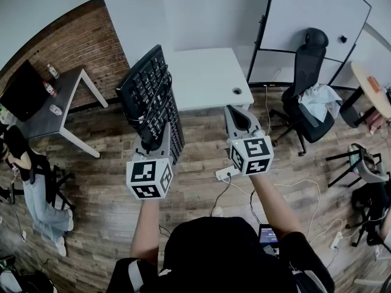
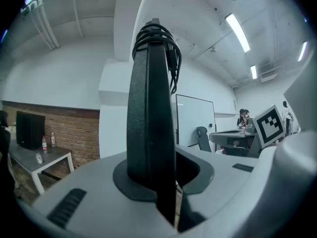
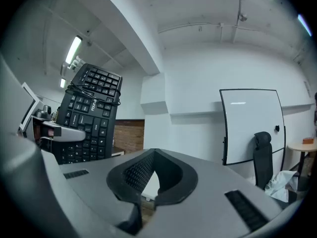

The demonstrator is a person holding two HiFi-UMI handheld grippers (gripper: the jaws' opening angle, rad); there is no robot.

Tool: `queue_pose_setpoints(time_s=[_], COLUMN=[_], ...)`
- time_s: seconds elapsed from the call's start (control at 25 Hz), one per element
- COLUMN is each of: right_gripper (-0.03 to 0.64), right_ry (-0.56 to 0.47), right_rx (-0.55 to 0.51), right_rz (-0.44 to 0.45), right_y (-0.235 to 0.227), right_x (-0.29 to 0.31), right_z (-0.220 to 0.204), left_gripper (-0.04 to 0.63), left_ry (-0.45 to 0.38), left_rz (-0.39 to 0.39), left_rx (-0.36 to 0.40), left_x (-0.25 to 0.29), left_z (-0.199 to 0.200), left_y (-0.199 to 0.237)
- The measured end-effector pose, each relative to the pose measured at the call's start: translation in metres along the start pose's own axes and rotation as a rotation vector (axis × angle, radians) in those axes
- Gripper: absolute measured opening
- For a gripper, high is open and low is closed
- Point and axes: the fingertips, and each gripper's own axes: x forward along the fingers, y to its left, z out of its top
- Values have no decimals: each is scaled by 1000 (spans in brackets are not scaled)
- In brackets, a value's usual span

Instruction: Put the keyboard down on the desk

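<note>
Black keyboard [image 1: 149, 96], one only, is hanging in the air, not lying on anything. I am counting two grippers, one white desk [image 1: 208, 78], one grey side table [image 1: 58, 102], one monitor [image 1: 24, 90] and one whiteboard [image 1: 311, 17]. Close to the whiteboard one black office chair [image 1: 308, 96] is standing.

My left gripper [image 1: 154, 140] is pinching the keyboard at its near short end, jaws clamping on both faces. In the left gripper view I am seeing the keyboard [image 2: 151, 123] edge-on, standing upright between the jaws. One cable [image 2: 168, 43] is looping round its upper part.

Long axis: in the head view it is running away from me, from the left gripper up toward the desk's left side. The far end is rising higher than the held end. The key face is showing to the head camera and also in the right gripper view [image 3: 91, 113], where the keyboard is leaning with its top to the right.

Where it is: the lower half is hovering over the wood floor [image 1: 104, 176]. The far end is overlapping the near-left part of the desk in the head view. I cannot tell how high above the desk it is.

My right gripper [image 1: 239, 119] is sitting just right of the keyboard, apart from it, at the desk's near edge. Its jaws are pressing together with nothing between them.

On the floor below the grippers one white power strip [image 1: 225, 173] is lying.
</note>
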Motion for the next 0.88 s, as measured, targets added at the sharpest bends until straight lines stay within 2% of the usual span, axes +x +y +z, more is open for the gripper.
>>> queue_pose_setpoints(time_s=[0.2,0.56,0.88], right_gripper=[40,41,41], right_ry=[-14,13,40], right_rx=[77,50,50], right_rz=[23,62,90], right_y=[-2,-7,-51], right_x=[5,20,38], right_z=[-5,-21,-41], left_gripper=[84,84,84], left_ry=[6,4,28], left_rz=[3,26,53], left_rx=[-1,-1,-25], left_x=[5,19,52], left_z=[-2,-10,-20], left_y=[2,2,-23])
